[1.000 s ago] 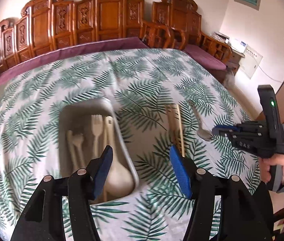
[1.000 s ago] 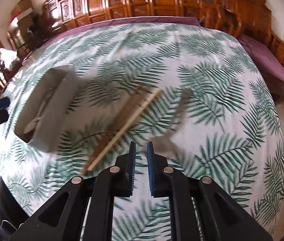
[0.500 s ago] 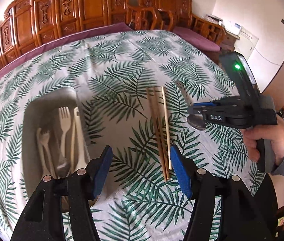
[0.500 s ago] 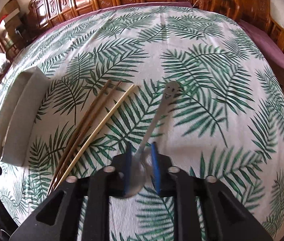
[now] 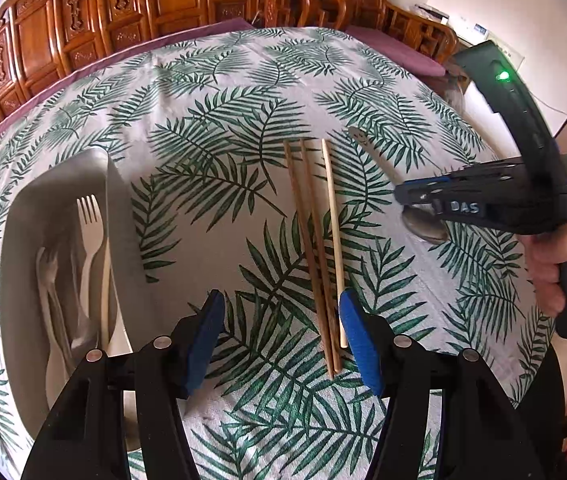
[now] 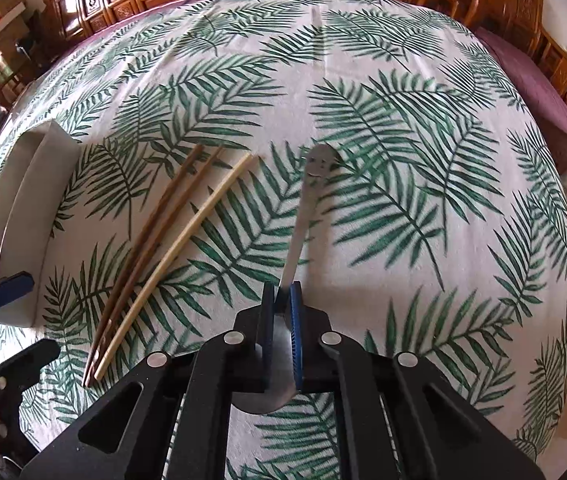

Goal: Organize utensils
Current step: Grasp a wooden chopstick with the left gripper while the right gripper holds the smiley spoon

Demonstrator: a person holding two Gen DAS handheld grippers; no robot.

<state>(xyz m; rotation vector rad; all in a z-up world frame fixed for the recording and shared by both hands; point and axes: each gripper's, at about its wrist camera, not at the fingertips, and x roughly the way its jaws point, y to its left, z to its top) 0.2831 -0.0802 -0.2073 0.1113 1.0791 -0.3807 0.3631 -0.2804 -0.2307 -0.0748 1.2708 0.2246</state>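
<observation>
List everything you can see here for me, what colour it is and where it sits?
Tray: one, pale grey, left side of the table.
Utensils in the tray: a pale fork, a pale stick, some metal pieces; exact count unclear.
Dark chopsticks: two, brown, mid-table.
Light chopstick: one, cream, beside the brown pair.
Spoon: one, silver, right of the chopsticks.
Tablecloth: one, white with green leaves.
Chairs: several, carved brown wood, behind the table.
Left gripper: black, blue pads, open above the chopstick ends.
Right gripper: black, closed on the spoon.
Hand: one, holding the right gripper.
</observation>
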